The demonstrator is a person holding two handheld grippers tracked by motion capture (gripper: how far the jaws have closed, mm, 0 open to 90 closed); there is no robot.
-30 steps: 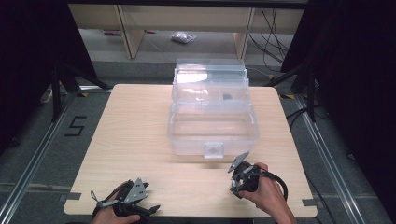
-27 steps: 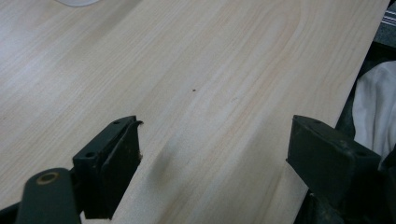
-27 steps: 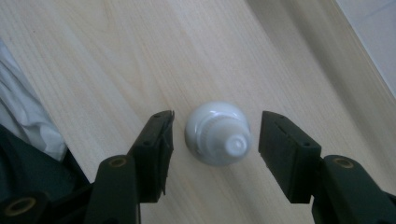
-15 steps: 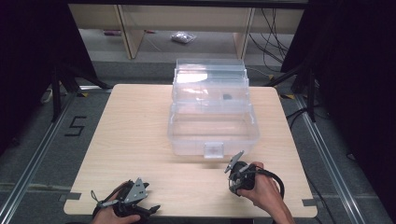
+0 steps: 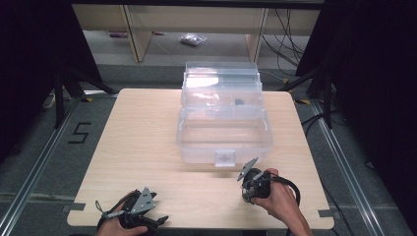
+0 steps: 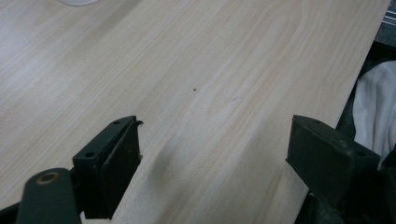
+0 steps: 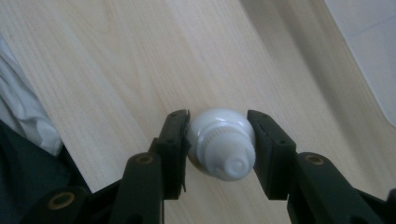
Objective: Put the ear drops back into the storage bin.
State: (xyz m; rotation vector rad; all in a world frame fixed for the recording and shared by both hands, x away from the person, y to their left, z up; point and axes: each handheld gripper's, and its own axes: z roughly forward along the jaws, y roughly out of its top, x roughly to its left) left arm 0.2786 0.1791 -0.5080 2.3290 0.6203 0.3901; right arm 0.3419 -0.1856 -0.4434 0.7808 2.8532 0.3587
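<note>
The right tool (image 7: 218, 144) has its two black jaws pressed against the sides of a small white bottle (image 7: 220, 142) with a ribbed screw cap. The jaws have just been closing, and the bottle now sits firmly between them, cap end pointing back toward the tool's camera. From above, the right tool (image 5: 253, 183) is near the worktop's (image 5: 147, 137) near edge, toward the right corner, just in front of the clear plastic box (image 5: 223, 130). The person's right hand (image 5: 275, 196) wraps around it, and its black cable loops out to the side. The bottle is held just above the wood, or resting on it; I cannot tell which.

The left tool (image 6: 212, 154) has its jaws spread wide apart with nothing but bare wood grain between them. From above, the left tool (image 5: 137, 211) lies at the near edge toward the left corner, the left hand (image 5: 118, 226) on it and its grey three-cornered plate tilted upward.

The clear box stands in the middle of the worktop toward the far edge, lid thrown back, with a small latch on its front wall. Something small and dark lies in its upper tray, too small to make out.
</note>
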